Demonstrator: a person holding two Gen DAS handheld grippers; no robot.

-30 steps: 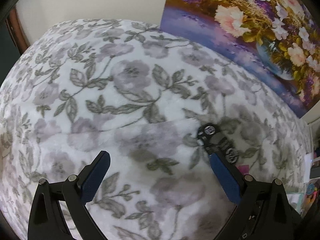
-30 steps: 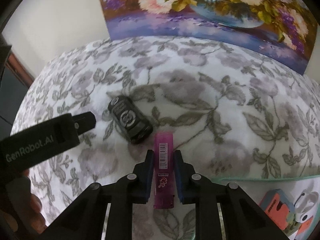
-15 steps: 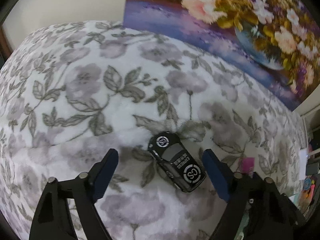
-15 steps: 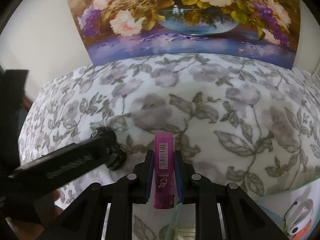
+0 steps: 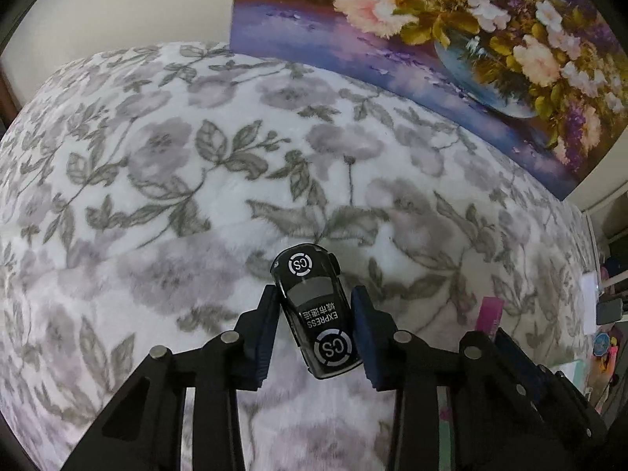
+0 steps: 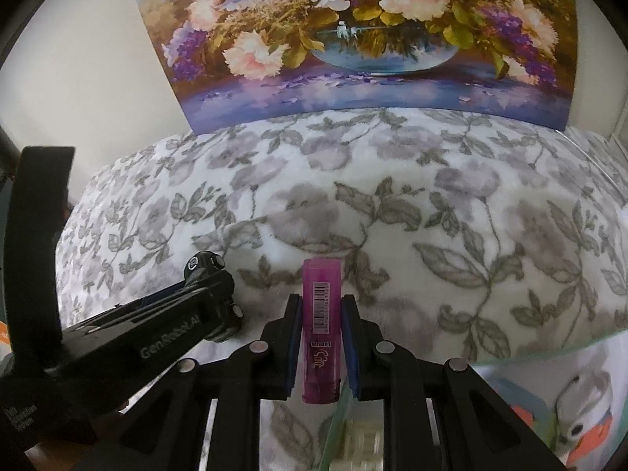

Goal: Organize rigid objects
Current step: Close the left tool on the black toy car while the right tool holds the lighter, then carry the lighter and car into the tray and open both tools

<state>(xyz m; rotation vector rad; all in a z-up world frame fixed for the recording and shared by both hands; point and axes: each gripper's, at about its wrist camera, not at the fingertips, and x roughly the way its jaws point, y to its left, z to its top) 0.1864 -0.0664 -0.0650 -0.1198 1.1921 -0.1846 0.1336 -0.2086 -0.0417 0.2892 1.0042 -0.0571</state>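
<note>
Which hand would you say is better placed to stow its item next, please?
Probably right: the right gripper holds the pink case above a glass-edged bin; the left gripper has only just closed on the car.

- The left gripper [image 5: 314, 314] is built of matte black struts, studded with round silver screws.
- Its fingers [image 5: 263, 337] are faced with dark blue pads.
- The right gripper [image 6: 322, 337] is made alike.
- White "GenRobot.AI" lettering is printed on the left gripper's black side, seen from the right wrist.
</note>
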